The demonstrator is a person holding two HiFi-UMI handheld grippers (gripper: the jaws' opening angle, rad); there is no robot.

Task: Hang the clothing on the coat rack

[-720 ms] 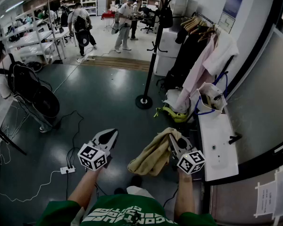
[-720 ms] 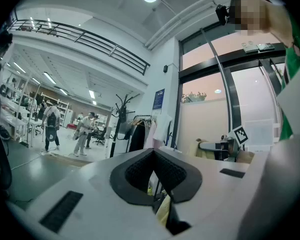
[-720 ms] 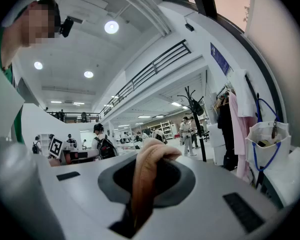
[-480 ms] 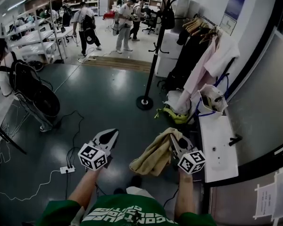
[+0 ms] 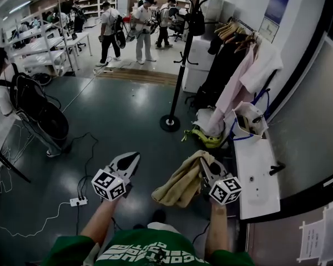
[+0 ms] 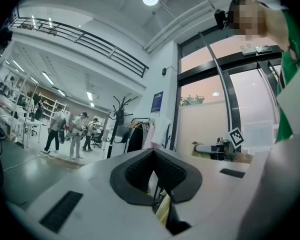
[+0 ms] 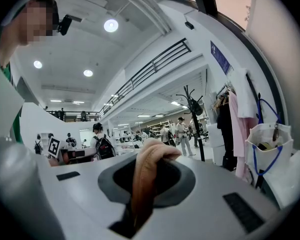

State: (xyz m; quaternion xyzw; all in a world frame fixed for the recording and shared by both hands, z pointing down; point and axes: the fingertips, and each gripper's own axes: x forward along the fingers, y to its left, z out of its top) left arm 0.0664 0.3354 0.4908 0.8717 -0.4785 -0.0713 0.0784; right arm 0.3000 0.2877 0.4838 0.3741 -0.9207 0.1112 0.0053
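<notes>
A: Holding what, nearby?
B: The right gripper (image 5: 205, 168) pinches the tan garment (image 5: 179, 183); the left gripper's (image 5: 130, 158) jaws sit pressed together, empty.
A: Anything changed?
B: Hardly. The coat rack (image 5: 181, 65) is well ahead as before; the carry remains, I judge.

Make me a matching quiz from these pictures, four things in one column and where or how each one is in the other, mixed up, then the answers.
1. tan cloth
2. left gripper
3. coat rack
4. pink shirt

A. hangs beside the wall
B. clamped in the right gripper
C. stands on the floor
D. shut, holding nothing

Pairs: 1-B, 2-D, 3-C, 4-A
</notes>
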